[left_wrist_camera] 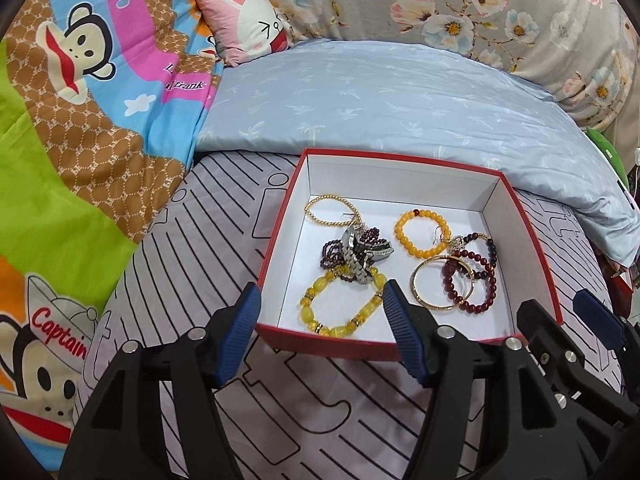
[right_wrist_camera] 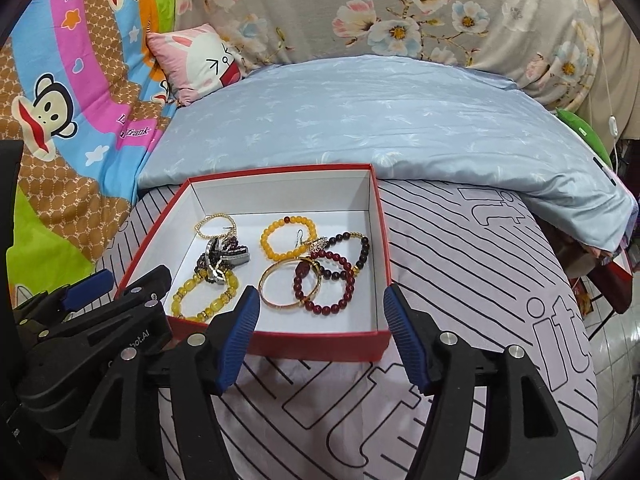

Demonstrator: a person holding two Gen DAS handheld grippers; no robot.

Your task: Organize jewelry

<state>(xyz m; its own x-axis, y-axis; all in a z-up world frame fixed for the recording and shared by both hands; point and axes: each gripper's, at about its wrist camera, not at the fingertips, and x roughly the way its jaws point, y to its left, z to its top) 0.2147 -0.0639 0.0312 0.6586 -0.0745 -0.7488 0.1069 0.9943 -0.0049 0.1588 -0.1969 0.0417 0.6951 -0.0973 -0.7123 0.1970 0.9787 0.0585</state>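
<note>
A red box (left_wrist_camera: 280, 224) with a white inside sits on the striped bed sheet; it also shows in the right wrist view (right_wrist_camera: 384, 240). In it lie a yellow chunky bead bracelet (left_wrist_camera: 340, 308), a silver watch tangled with dark purple beads (left_wrist_camera: 360, 254), a thin gold bead bracelet (left_wrist_camera: 332, 210), an orange bead bracelet (left_wrist_camera: 422, 230), a gold bangle (left_wrist_camera: 438, 284) and dark red bead bracelets (left_wrist_camera: 470, 280). My left gripper (left_wrist_camera: 320, 312) is open and empty at the box's near wall. My right gripper (right_wrist_camera: 320, 316) is open and empty, just in front of the box's near wall.
A light blue duvet (left_wrist_camera: 380, 100) lies behind the box. A cartoon monkey blanket (left_wrist_camera: 80, 120) covers the left side, with a pink bunny pillow (left_wrist_camera: 244, 20) at the back. A floral cloth (left_wrist_camera: 460, 4) hangs behind. The bed's right edge drops to a tiled floor (right_wrist_camera: 616, 360).
</note>
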